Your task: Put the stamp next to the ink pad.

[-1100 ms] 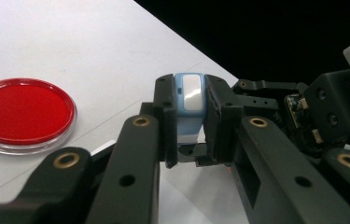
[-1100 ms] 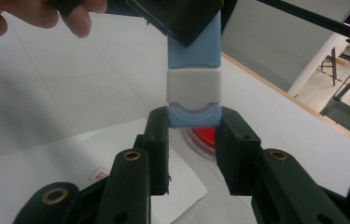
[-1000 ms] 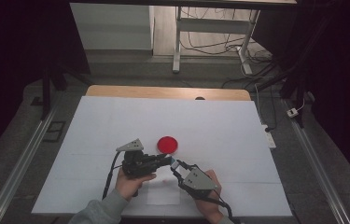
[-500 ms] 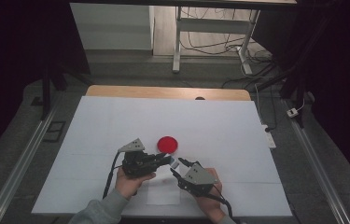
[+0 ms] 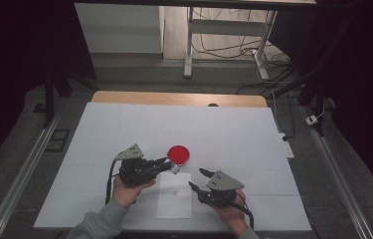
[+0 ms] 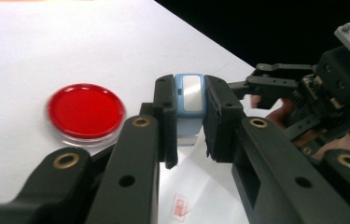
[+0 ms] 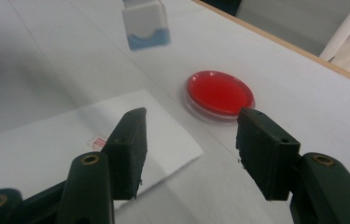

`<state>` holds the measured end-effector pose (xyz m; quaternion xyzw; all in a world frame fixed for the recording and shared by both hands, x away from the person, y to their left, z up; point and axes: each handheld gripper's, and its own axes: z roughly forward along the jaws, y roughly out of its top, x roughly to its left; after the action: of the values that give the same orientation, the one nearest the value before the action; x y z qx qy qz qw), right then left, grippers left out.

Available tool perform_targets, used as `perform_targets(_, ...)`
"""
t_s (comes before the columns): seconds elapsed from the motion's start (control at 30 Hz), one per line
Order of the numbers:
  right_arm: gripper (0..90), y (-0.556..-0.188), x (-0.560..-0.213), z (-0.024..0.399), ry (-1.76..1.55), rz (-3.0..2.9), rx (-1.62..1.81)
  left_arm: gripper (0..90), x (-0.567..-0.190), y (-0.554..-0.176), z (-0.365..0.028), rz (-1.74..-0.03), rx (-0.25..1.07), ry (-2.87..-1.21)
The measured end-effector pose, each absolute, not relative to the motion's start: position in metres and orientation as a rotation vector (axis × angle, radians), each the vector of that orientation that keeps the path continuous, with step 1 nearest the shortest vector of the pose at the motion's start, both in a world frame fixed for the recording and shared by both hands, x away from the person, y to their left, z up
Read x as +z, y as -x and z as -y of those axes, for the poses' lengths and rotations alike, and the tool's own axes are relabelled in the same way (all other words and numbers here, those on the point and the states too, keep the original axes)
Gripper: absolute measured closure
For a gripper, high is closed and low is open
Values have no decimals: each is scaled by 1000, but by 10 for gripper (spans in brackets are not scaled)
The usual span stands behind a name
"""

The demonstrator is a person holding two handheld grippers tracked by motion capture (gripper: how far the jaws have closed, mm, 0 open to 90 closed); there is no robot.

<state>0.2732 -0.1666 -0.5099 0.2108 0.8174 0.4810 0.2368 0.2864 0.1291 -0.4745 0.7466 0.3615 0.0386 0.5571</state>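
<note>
My left gripper (image 5: pixel 166 163) is shut on a small blue-and-white stamp block (image 6: pixel 189 95), held just above the table beside a round red ink dish (image 5: pixel 178 154). In the left gripper view the dish (image 6: pixel 85 111) lies left of the jaws. My right gripper (image 5: pixel 197 178) stands open to the right; its jaws have just been opening and nothing is between them. In the right gripper view (image 7: pixel 189 140) the stamp block (image 7: pixel 145 23) hangs ahead and the dish (image 7: pixel 219 93) lies beyond the jaws.
A white paper slip (image 5: pixel 175 195) with a small red stamp mark (image 7: pixel 99 141) lies on the white tabletop (image 5: pixel 253 134) between the two hands. The table's wooden far edge (image 5: pixel 174 97) and a metal frame stand behind.
The right gripper's jaws have parted, and it has drawn back slightly to the right from the left gripper's tip. The left gripper has kept its hold and place.
</note>
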Motion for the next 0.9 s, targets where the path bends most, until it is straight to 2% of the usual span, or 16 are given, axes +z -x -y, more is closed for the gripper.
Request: perform_targets(0.9, 438, -281, -506, 238, -780, -2250, 1270, 760, -473, -293, -173, -900, 211, -1850)
